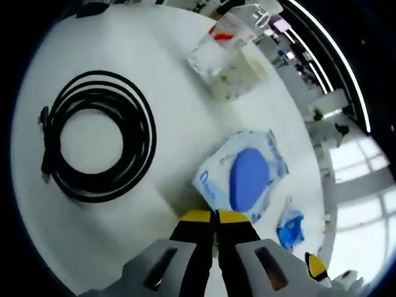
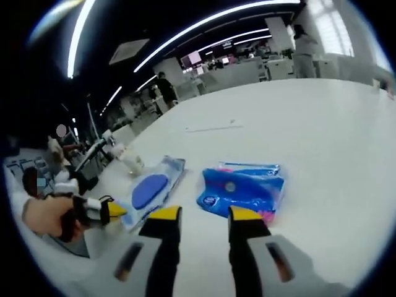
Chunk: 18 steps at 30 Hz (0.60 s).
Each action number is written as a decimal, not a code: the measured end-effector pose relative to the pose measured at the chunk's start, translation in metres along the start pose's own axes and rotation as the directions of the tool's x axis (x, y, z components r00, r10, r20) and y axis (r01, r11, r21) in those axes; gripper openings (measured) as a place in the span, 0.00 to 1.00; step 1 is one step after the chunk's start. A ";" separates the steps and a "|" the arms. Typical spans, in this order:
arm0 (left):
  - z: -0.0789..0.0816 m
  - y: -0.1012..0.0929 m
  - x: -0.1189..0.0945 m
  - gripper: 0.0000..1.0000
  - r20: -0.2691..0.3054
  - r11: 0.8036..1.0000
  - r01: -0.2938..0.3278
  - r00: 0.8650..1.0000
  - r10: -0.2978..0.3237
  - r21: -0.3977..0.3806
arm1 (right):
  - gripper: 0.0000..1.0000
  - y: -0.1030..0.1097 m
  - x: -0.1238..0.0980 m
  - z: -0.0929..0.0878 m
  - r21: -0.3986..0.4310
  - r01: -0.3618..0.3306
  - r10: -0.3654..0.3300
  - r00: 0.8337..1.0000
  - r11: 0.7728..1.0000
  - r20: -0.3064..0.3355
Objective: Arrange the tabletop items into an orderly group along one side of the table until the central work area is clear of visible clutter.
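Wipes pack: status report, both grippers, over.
Left gripper shut on wipes pack edge. Right gripper open, holding nothing, just short of blue tissue packet. Coiled black cable and plastic cup not yet grouped.

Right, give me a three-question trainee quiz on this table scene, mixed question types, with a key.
1. True or false: the left gripper has its jaws pressed together at the edge of the wipes pack.
2. Multiple choice: the coiled black cable lies
A. on top of the clear plastic container
B. flat on the white table, apart from the other items
C. inside the blue tissue packet
3. Fill in: in the right gripper view, the right gripper is ____, with the blue tissue packet just ahead of its jaws.

Key: 1 true; 2 B; 3 open
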<state>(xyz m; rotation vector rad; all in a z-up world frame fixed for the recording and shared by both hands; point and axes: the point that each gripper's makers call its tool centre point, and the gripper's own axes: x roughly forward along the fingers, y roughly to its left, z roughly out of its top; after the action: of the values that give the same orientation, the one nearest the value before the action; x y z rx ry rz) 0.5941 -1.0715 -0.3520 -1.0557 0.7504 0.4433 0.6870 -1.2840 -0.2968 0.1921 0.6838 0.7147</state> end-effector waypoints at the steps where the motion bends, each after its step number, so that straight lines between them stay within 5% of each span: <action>1: 0.000 -0.001 -0.001 0.00 -0.002 1.000 0.004 1.000 -0.004 0.020 | 0.28 0.004 0.002 0.001 -0.006 -0.011 0.011 1.000 1.000 0.000; 11: 0.003 0.011 -0.004 0.00 -0.031 0.993 -0.009 0.999 0.012 0.119 | 0.36 0.040 0.038 0.032 -0.099 -0.137 0.139 0.990 0.986 0.013; 16: 0.001 0.013 -0.004 0.00 -0.064 0.991 0.003 0.998 0.006 0.132 | 0.36 0.045 0.058 0.070 -0.100 -0.094 0.110 0.979 0.991 0.169; 18: 0.002 0.014 -0.004 0.00 -0.070 0.988 0.004 0.998 0.007 0.154 | 0.31 0.061 0.064 0.083 -0.067 -0.154 0.166 0.959 0.986 0.230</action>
<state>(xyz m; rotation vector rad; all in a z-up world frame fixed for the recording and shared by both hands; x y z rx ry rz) 0.5830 -1.0638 -0.3571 -0.9295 0.8349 0.3452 0.7424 -1.1902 -0.2420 0.2853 0.4268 0.8475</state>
